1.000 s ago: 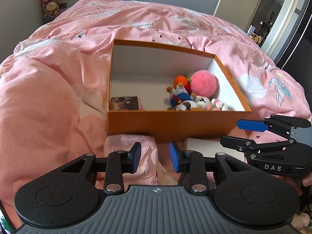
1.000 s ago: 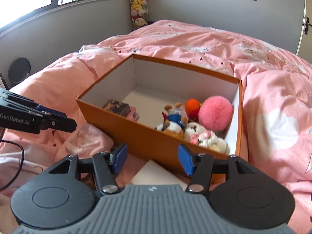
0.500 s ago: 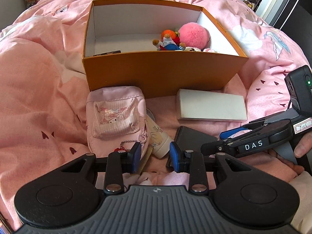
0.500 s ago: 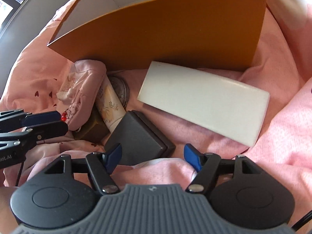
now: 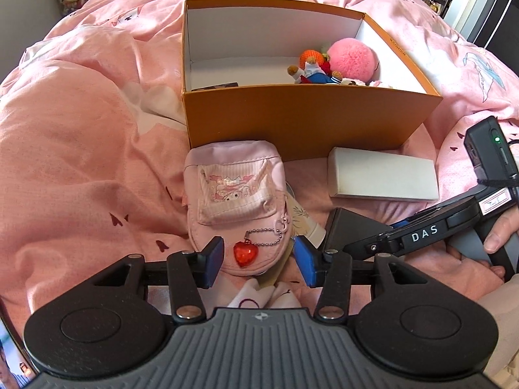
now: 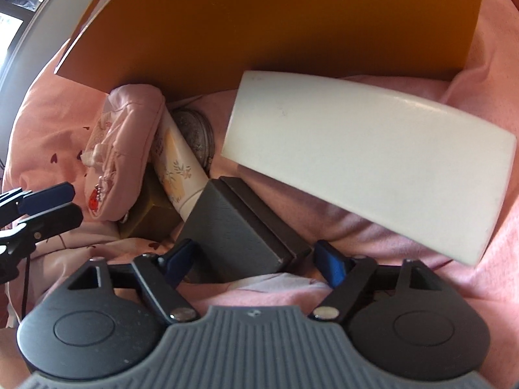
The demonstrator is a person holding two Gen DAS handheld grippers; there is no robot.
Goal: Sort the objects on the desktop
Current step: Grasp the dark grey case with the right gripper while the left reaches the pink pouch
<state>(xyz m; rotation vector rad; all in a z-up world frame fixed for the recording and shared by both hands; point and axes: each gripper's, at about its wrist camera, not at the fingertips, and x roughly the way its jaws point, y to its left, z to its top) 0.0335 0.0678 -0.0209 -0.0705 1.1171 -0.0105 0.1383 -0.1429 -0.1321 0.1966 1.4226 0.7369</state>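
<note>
A pink bed [image 5: 81, 168] carries one orange cardboard box [image 5: 301, 120]; before it lie one quilted pink pouch [image 5: 236, 201] and one smooth white block [image 5: 382, 178]. The left hand-held gripper [image 5: 259, 261] gapes around the pouch's end; the right hand-held gripper [image 6: 256, 257] gapes around one dark grey case [image 6: 240, 223]

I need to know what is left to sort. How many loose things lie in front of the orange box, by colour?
Pink: 1, the pouch
White: 1, the flat box
Dark grey: 1, the case
Cream: 1, the floral tube
Olive: 1, the small block
Silver: 1, the round tin
Total: 6
</note>
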